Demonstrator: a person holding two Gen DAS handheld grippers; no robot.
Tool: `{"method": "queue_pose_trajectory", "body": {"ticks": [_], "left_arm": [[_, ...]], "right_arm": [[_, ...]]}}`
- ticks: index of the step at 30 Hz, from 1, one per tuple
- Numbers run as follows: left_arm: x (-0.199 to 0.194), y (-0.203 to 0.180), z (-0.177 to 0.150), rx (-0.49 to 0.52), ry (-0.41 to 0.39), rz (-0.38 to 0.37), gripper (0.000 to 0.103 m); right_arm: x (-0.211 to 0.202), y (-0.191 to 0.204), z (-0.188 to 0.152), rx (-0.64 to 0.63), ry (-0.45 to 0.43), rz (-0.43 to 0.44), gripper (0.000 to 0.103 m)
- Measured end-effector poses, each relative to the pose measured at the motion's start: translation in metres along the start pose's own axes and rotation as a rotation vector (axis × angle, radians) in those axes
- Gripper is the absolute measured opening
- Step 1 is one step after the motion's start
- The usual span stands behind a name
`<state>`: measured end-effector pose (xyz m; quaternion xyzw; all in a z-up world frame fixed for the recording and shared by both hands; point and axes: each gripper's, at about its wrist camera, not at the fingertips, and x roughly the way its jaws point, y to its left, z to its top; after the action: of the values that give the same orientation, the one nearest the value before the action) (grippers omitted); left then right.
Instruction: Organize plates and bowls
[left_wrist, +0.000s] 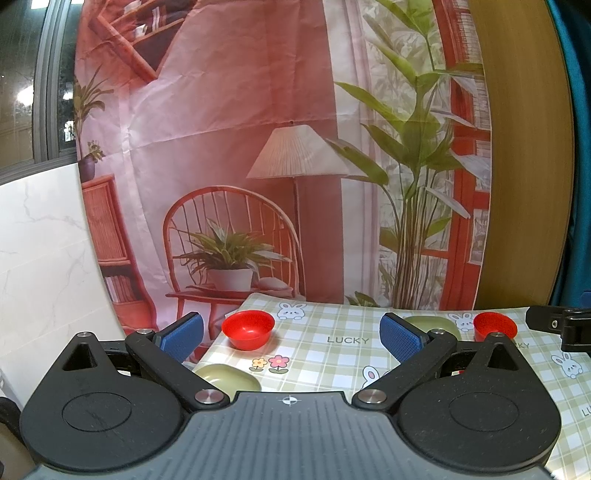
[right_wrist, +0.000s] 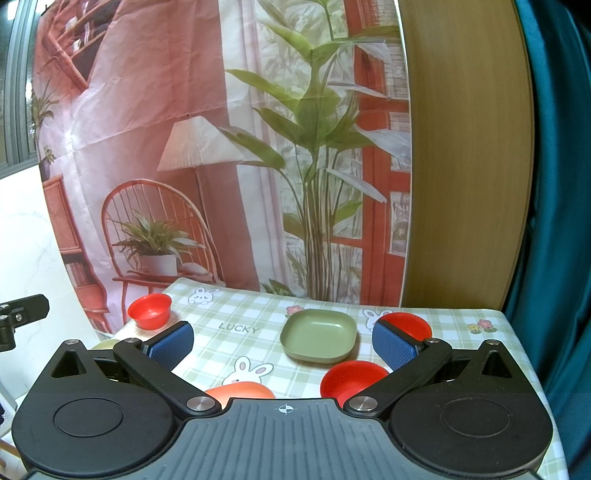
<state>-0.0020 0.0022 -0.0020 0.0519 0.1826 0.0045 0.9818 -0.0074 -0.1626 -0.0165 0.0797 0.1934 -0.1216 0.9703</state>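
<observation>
In the left wrist view, my left gripper (left_wrist: 291, 338) is open and empty above the table. A red bowl (left_wrist: 248, 329) sits ahead at the table's far left. A green square plate (left_wrist: 228, 376) lies near the left finger; another green plate (left_wrist: 436, 325) and a red bowl (left_wrist: 495, 324) show behind the right finger. In the right wrist view, my right gripper (right_wrist: 282, 345) is open and empty. A green square plate (right_wrist: 318, 339) lies ahead, with red bowls at right (right_wrist: 410, 325), near right (right_wrist: 352, 380) and far left (right_wrist: 149, 312). An orange plate (right_wrist: 240, 391) lies close below.
The table carries a green checked cloth (right_wrist: 236, 354) with rabbits and the word LUCKY. A printed room backdrop (left_wrist: 258, 166) hangs behind it. A wooden panel (right_wrist: 461, 166) and a teal curtain (right_wrist: 554, 221) stand at the right. A white marble wall (left_wrist: 40, 258) is left.
</observation>
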Motion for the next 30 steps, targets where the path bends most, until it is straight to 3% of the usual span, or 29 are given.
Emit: {"method": "queue_pose_trajectory", "body": {"ticks": [21,30], "left_arm": [[0.003,0.002,0.004,-0.005,0.027,-0.004,0.103],[0.025,0.012,0.012,0.014,0.028,0.054,0.103]], "right_arm": [[0.0,-0.001,-0.002,0.007,0.005,-0.001,0.103],[0.013,-0.016,0.001,0.029,-0.008,-0.008,0.103]]}}
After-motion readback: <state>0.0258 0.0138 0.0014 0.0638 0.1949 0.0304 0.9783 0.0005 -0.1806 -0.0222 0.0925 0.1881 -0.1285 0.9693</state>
